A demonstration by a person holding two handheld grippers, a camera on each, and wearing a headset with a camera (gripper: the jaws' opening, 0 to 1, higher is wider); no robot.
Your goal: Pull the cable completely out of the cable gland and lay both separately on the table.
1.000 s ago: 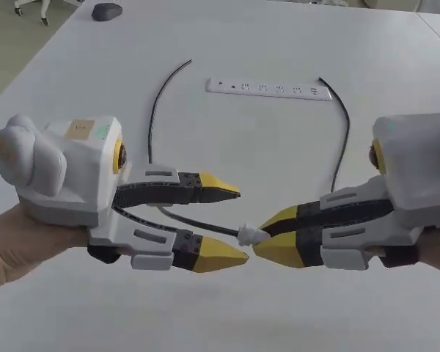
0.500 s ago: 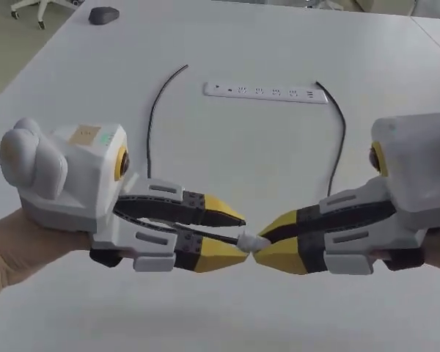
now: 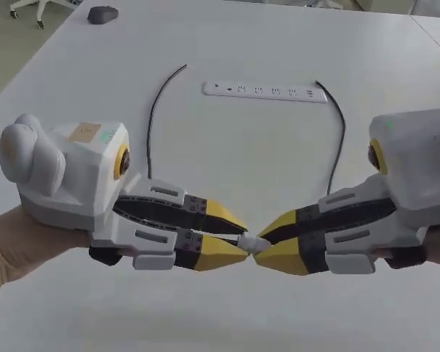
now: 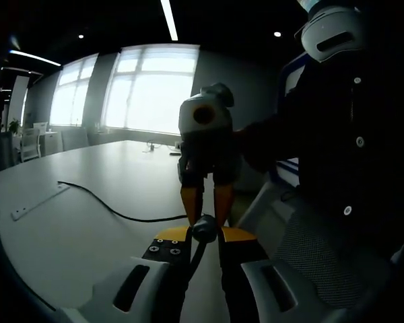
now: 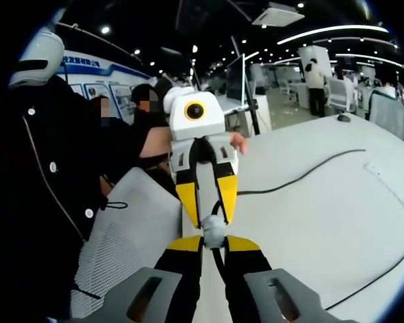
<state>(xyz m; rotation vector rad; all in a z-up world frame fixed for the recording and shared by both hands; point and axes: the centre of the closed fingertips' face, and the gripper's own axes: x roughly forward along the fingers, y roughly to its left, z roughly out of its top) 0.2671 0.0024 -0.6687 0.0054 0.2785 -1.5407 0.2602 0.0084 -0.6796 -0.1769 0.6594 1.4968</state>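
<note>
The white cable gland [image 3: 249, 240] hangs above the table between the two grippers, which point tip to tip. My right gripper [image 3: 259, 244] is shut on the gland [image 5: 213, 230]. A black cable [image 3: 152, 121] runs from the gland back between the left jaws and trails across the table. My left gripper [image 3: 241, 240] is shut on the cable just behind the gland. In the left gripper view the cable [image 4: 194, 259] lies between the yellow jaws, with the gland [image 4: 203, 226] at their tips and the right gripper [image 4: 205, 199] facing them. The left gripper [image 5: 207, 199] faces the right one [image 5: 214, 243].
A white power strip [image 3: 264, 91] lies at the back of the table, its black cord [image 3: 339, 136] curving toward the right gripper. A dark mouse [image 3: 103, 14] sits at the far left corner. A person in a dark jacket [image 4: 337, 134] holds both grippers.
The left gripper has moved right up to the gland and its jaws have gone from open to shut on the cable. The right gripper has stayed shut on the gland.
</note>
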